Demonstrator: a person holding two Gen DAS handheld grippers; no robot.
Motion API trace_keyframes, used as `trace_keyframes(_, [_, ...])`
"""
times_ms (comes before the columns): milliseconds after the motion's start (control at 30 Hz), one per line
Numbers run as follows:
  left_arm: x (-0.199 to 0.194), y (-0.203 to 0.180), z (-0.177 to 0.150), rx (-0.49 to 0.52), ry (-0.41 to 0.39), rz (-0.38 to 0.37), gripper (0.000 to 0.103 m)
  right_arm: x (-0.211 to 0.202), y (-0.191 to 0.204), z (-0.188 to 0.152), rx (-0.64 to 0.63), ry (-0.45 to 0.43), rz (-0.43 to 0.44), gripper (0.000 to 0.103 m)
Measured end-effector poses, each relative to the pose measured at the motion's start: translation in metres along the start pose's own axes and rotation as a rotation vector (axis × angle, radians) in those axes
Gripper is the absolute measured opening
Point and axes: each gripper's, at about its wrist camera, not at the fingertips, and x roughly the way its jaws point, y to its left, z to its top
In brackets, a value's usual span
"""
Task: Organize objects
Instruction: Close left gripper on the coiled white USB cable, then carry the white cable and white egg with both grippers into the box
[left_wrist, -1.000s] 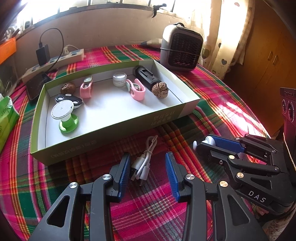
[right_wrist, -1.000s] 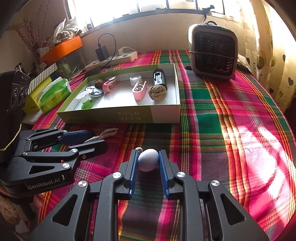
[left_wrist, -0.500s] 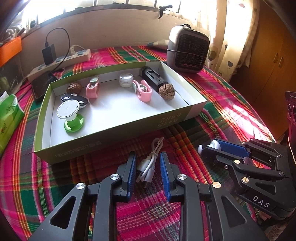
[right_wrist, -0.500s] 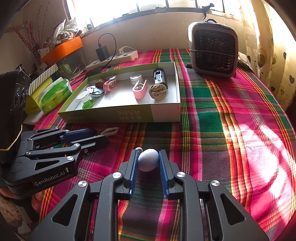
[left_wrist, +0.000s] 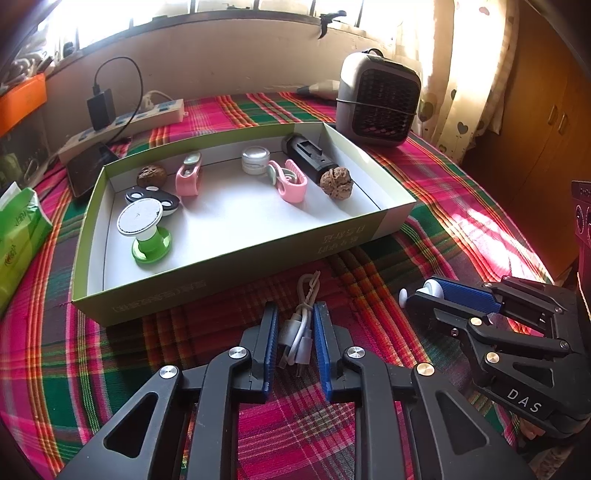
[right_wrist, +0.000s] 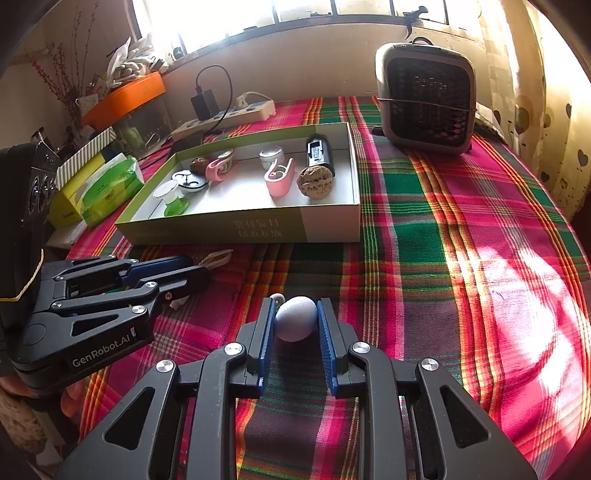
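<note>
A coiled white USB cable (left_wrist: 301, 332) lies on the plaid cloth just in front of the green box (left_wrist: 229, 266). My left gripper (left_wrist: 295, 310) straddles the bundle; its jaws are closing and both blue pads touch the cable's sides. In the right wrist view the left gripper (right_wrist: 199, 266) sits at the left, with the cable (right_wrist: 218, 256) poking out past its tips. My right gripper (right_wrist: 295, 306) is shut on a pale egg-shaped object (right_wrist: 295, 319), low over the cloth. The left wrist view shows the right gripper (left_wrist: 417, 293) at the right, with the egg-shaped object (left_wrist: 432, 286) between its tips.
The box (right_wrist: 332, 225) holds two walnuts, two pink clips, a small jar, a black device and a green-footed stand (left_wrist: 147, 236). A grey fan heater (left_wrist: 376, 99) stands behind it. A power strip (left_wrist: 122, 122), a phone (left_wrist: 88, 166) and a green tissue pack (left_wrist: 18, 236) lie at the left.
The left gripper's jaws have drawn in from wide apart to touching the cable bundle. The right gripper and its egg-shaped object have not moved.
</note>
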Motion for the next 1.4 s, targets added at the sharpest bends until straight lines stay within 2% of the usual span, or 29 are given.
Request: trace_keyframes(1400, [-0.0084,0.0011,-0.0041,-0.019,-0.010,-0.009,0.015,-0.0032,0.0030,-0.0002,-0.003,-0.011,-0.005,0.024])
